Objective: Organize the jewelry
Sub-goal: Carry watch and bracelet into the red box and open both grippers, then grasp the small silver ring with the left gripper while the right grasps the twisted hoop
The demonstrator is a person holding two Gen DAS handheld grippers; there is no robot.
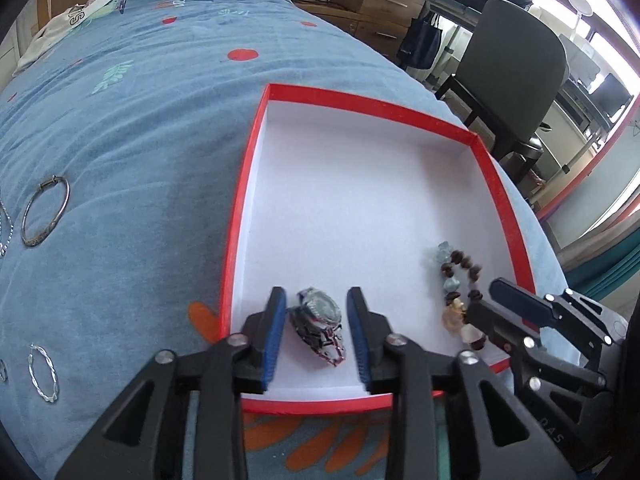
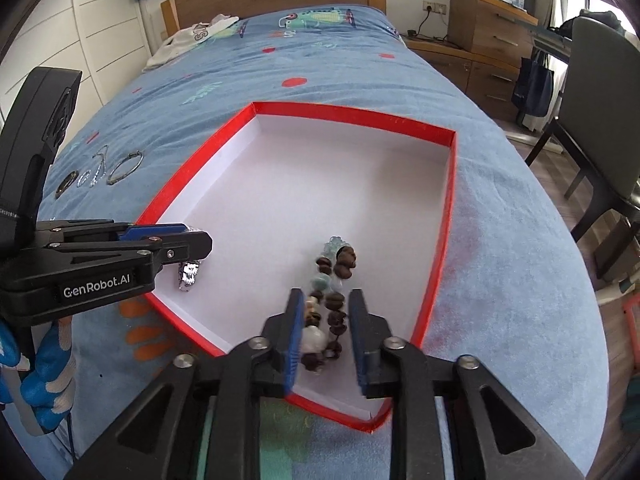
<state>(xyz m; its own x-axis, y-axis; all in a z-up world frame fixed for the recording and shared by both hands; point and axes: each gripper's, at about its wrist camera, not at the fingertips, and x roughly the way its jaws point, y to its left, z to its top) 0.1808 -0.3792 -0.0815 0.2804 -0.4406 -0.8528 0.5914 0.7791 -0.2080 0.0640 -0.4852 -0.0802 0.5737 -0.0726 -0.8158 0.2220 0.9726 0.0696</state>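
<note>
A red-rimmed box (image 1: 240, 200) with a white floor lies on the blue bedspread. A silver wristwatch (image 1: 320, 320) rests on its floor near the front wall, between the blue pads of my left gripper (image 1: 316, 294). The jaws stand apart and clear of the watch. To the right lies a brown and pale beaded bracelet (image 2: 336, 268) on the box floor. My right gripper (image 2: 326, 296) straddles its near end with the jaws apart, pads beside the beads without pressing them. The right wrist view shows the left gripper (image 2: 192, 236) from the side, above the watch (image 2: 188, 274).
Left of the box, on the bedspread, lie a metal bangle (image 1: 44, 212), a twisted silver hoop (image 1: 42, 372) and a thin chain (image 1: 5, 224). A white garment (image 2: 192, 36) lies by the headboard. A dark chair (image 1: 516, 52) stands beyond the bed's right edge.
</note>
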